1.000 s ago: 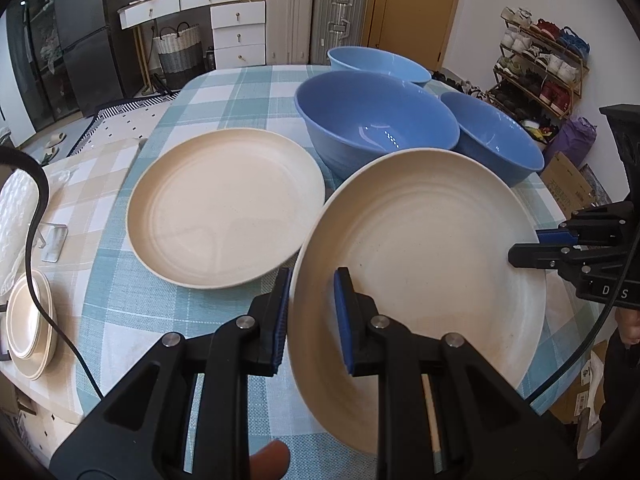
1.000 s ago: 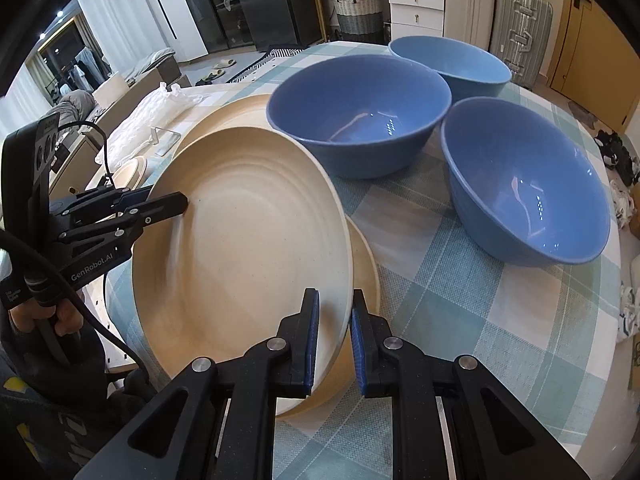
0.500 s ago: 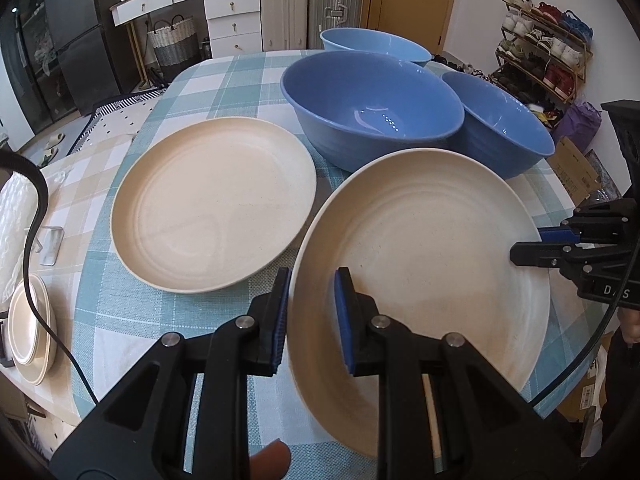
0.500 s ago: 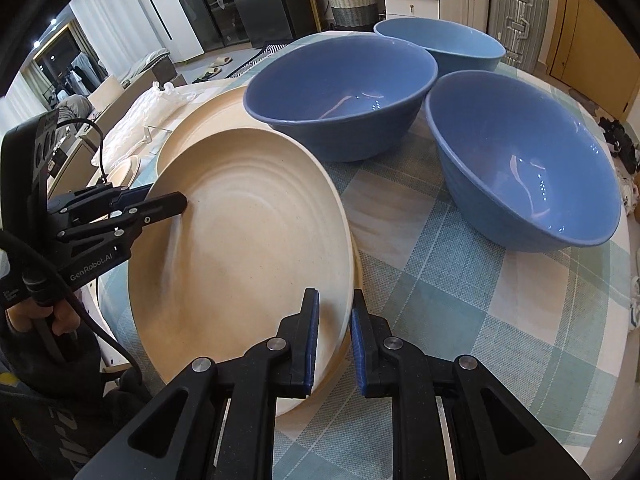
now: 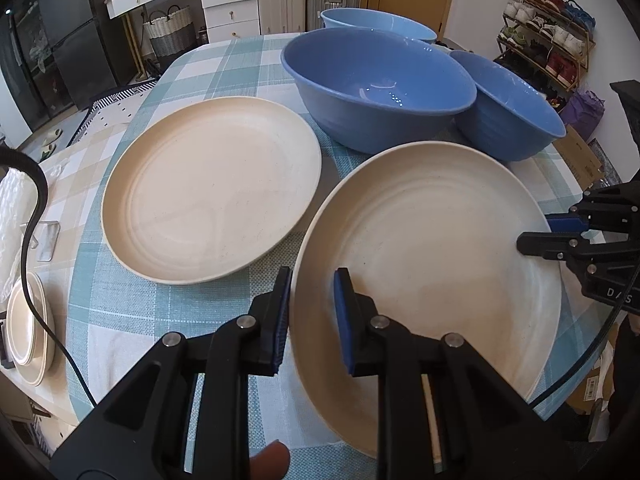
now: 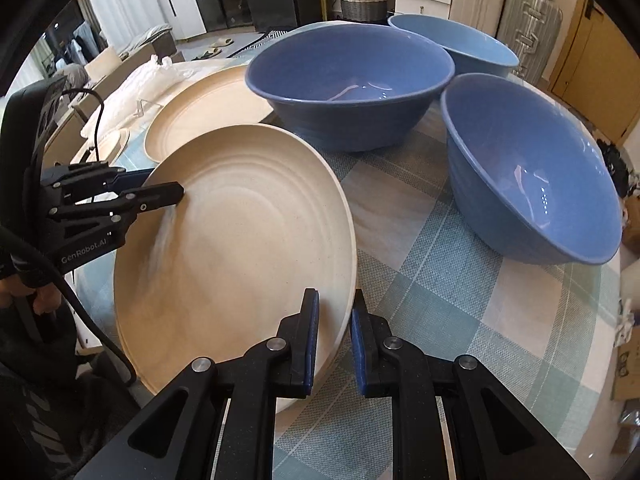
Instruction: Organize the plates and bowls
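A large cream plate [image 5: 432, 264] is held between both grippers above the checked table [image 5: 120, 320]. My left gripper [image 5: 310, 320] is shut on its near rim; my right gripper [image 6: 334, 344] is shut on the opposite rim and also shows in the left wrist view [image 5: 560, 236]. The held plate shows in the right wrist view [image 6: 240, 256] too. A second cream plate [image 5: 212, 192] lies flat on the table to the left. Three blue bowls stand behind: a big one [image 5: 380, 88], one to its right [image 5: 508, 108], one at the back [image 5: 376, 24].
A small stack of cream plates [image 5: 28, 328] sits on a lower surface at the far left. A cable [image 5: 36, 216] hangs there. A shoe rack [image 5: 552, 44] and cardboard boxes [image 5: 588, 160] stand past the table's right edge.
The held plate has lifted and shifted a little left, clear of where it rested. Both grippers stay shut on its rim.
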A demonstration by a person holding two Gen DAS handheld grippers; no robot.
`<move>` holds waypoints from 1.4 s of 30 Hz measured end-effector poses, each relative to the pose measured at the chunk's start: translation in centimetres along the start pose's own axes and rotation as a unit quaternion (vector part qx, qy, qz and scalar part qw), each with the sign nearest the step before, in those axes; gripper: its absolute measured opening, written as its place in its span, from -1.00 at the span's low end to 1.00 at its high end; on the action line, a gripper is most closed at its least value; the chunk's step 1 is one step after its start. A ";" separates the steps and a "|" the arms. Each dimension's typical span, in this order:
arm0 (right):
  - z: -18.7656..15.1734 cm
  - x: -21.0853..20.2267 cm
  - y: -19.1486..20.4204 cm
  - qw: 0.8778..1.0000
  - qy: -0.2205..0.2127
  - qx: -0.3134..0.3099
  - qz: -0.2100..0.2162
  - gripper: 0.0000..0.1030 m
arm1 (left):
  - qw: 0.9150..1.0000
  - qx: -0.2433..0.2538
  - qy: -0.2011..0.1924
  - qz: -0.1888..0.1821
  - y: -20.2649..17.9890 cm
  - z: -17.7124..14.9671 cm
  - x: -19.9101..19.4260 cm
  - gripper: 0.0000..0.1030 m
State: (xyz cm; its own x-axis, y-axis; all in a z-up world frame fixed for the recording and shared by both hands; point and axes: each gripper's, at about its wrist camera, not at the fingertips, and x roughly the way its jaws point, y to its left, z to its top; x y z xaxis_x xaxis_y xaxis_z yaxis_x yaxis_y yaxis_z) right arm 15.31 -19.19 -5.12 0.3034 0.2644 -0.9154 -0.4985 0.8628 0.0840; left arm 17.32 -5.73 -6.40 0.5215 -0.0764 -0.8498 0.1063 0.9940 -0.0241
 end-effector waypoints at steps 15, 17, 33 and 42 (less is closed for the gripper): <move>0.0 0.0 -0.7 0.999 -0.012 0.024 0.021 -0.10 | 1.000 -0.018 -0.012 0.016 2.0 -0.5 -0.9 0.04; 0.2 -0.2 -0.7 0.999 -0.018 0.025 0.024 -0.09 | 0.999 -0.022 -0.016 0.019 2.3 -0.6 -1.2 0.29; 3.2 -0.9 1.6 0.995 -0.047 0.003 0.089 0.66 | 0.996 -0.079 -0.048 0.012 6.8 -1.6 -3.9 0.74; 5.7 -0.2 3.8 0.991 -0.049 -0.009 0.128 0.74 | 0.991 -0.113 -0.064 0.020 10.2 -2.3 -5.3 0.95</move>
State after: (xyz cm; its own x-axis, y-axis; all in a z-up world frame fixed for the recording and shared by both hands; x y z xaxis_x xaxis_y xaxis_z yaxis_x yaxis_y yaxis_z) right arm 17.93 -13.49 -2.41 0.2430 0.5148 -0.8221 -0.5831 0.7549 0.3004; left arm 13.66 5.02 -3.34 0.6254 -0.0313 -0.7797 -0.1015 0.9875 -0.1210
